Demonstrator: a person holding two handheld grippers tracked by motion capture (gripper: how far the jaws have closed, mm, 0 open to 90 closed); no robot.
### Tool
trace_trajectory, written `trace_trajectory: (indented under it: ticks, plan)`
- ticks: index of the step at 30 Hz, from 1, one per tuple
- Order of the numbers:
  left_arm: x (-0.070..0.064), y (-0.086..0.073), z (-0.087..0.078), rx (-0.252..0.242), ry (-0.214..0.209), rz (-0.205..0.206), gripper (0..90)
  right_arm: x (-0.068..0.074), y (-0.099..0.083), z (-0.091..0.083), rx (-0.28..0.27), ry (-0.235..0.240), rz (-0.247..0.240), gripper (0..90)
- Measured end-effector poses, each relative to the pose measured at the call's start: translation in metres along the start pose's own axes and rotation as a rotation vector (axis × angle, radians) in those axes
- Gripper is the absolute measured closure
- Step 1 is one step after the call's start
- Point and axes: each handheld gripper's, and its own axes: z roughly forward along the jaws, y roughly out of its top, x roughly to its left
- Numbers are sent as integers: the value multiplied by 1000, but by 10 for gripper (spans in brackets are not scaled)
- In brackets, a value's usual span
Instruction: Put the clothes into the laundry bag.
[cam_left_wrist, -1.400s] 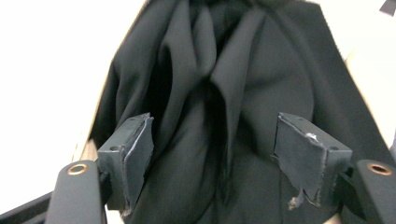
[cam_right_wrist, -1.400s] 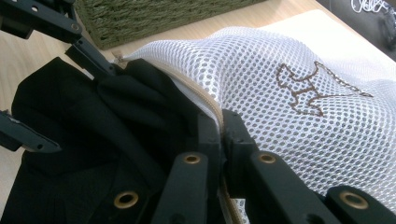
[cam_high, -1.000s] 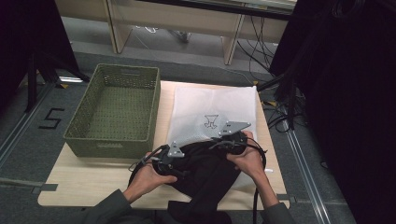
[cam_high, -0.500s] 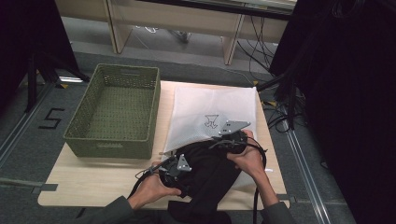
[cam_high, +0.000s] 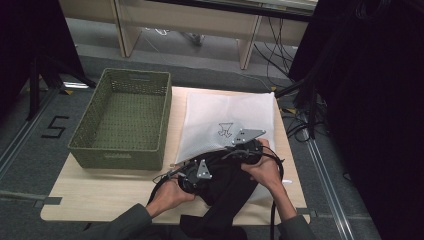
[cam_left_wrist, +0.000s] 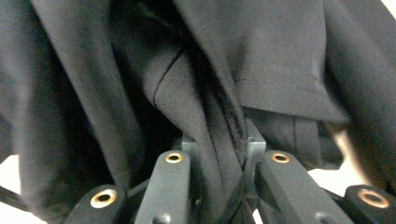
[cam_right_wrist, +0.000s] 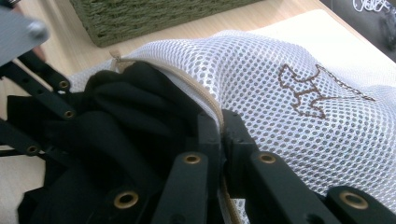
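Left gripper (cam_high: 192, 172) fingers pinch black garment (cam_left_wrist: 196, 93), right gripper (cam_right_wrist: 223, 135) fingers mesh bag (cam_right_wrist: 299, 93) beside basket (cam_high: 122, 120)

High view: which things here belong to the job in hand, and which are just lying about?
In use:
- black garment
- white mesh laundry bag
- left gripper, shut on the garment
- right gripper, shut on the bag's rim

Lying about:
- green woven basket

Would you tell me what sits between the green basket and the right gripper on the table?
In the high view, the white mesh bag lies between the green basket and the right gripper, which is clamped on its rim.
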Motion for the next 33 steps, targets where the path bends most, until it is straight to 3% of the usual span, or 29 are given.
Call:
trace_trajectory:
  ticks: [7, 12, 17, 21, 23, 27, 30, 33]
  plan:
    - [9, 18, -2, -45, 5, -30, 783, -3, 1, -1, -12, 8, 1, 882]
    - [23, 27, 5, -74, 4, -111, 784, -4, 2, -3, -19, 4, -8, 882]
    - [38, 38, 9, -120, 46, -192, 783, -3, 2, -5, -22, 2, -7, 882]
    - [46, 39, 19, -112, 74, -222, 779, -3, 3, -5, -21, 3, 2, 882]
    - [45, 38, 23, -101, 62, -222, 765, -3, 2, -5, -17, 2, -2, 882]
    - [39, 34, 18, -100, 39, -217, 653, -5, 0, -4, -17, 5, -4, 882]
    - [35, 32, 8, -83, 10, -235, 500, -5, 0, -4, -16, 5, 9, 882]
    - [28, 31, -8, -89, 27, -224, 383, -5, -1, -4, -14, 4, 8, 882]
